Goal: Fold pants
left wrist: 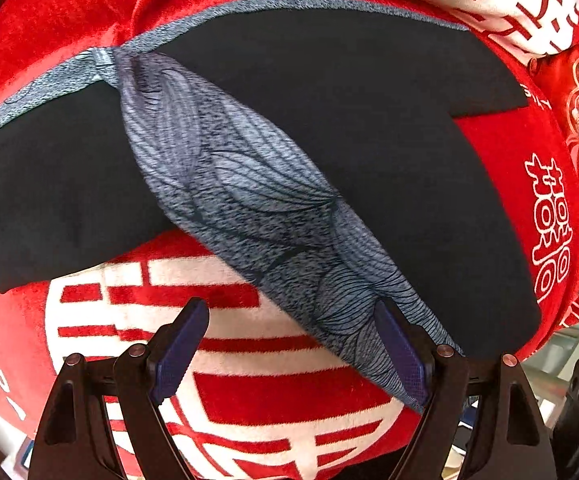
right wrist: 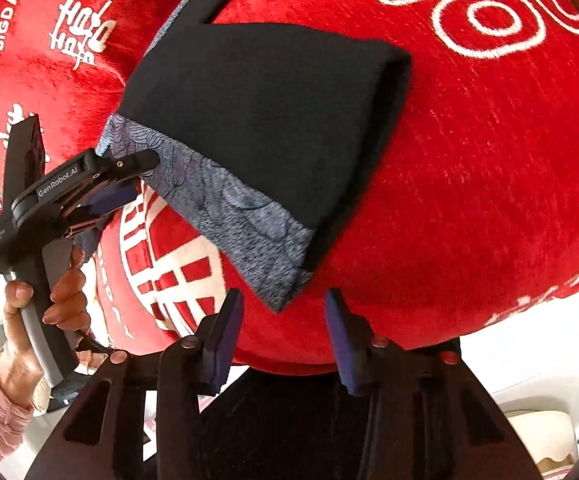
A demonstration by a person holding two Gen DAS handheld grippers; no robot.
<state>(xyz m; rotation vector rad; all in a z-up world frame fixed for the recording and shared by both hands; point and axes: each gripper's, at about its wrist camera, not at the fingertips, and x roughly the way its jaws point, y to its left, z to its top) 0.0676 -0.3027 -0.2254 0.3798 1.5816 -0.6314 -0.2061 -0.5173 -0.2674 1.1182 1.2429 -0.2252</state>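
**Two grippers come down to the waistband of the black pants**

The black pants (left wrist: 389, 128) lie on a red blanket (left wrist: 249, 400) with white letters on it. The pants have a grey patterned waistband (left wrist: 249, 208), and everything here is told from that band.

The left gripper (left wrist: 293, 344) hangs over the near end of the waistband. Its jaws stand wide apart. One blue pad (left wrist: 403, 356) lies right against the band's edge and the other pad is off to the side over the blanket. It is not pinching anything.

The right gripper (right wrist: 283, 330) is just short of the other end of the waistband, where the band's corner (right wrist: 277, 292) pokes toward it. Its jaws are partly open, and the cloth is not between the pads yet. It holds nothing.

A hand (right wrist: 45, 296) holds the left gripper's handle, seen beside the band from the right camera.

This looks like the grabbing step, before a fold. Next, each gripper likely needs to slide onto its end of the waistband and squeeze, catching all the layers. Then both ends should lift together so the pants fold evenly
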